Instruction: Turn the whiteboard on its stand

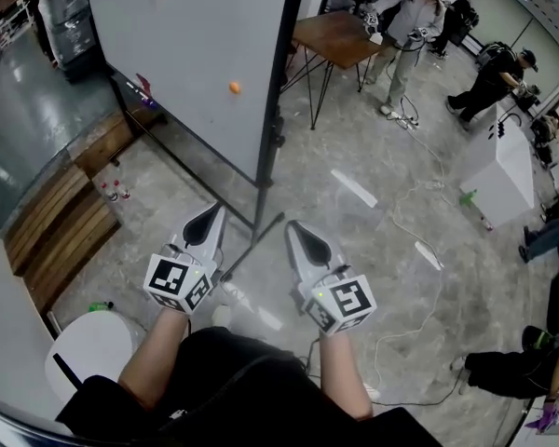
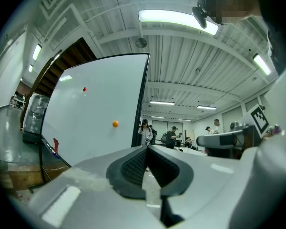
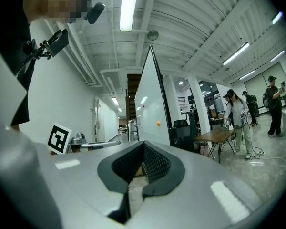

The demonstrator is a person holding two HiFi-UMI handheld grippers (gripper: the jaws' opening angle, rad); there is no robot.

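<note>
Ahead, level, side by side — left hand-held gripper [image 1: 216,212] and right hand-held gripper [image 1: 294,225], both closed, empty.

Looks like an open lab or workshop hall: whiteboard [image 1: 186,54] on a stand, grey polished floor [image 1: 373,240] with loose cables [image 1: 410,121], wooden surface [image 1: 340,33] on metal legs, strip lights [image 2: 176,19] on ribbed ceiling [image 2: 190,49], several people [image 1: 405,21] handling gear.

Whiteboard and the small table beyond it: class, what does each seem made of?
Whiteboard: smooth white panel with a slight sheen, likely coated board; dark frame, probably metal. Table: brown top, wood by its colour; thin dark legs, likely metal.
</note>
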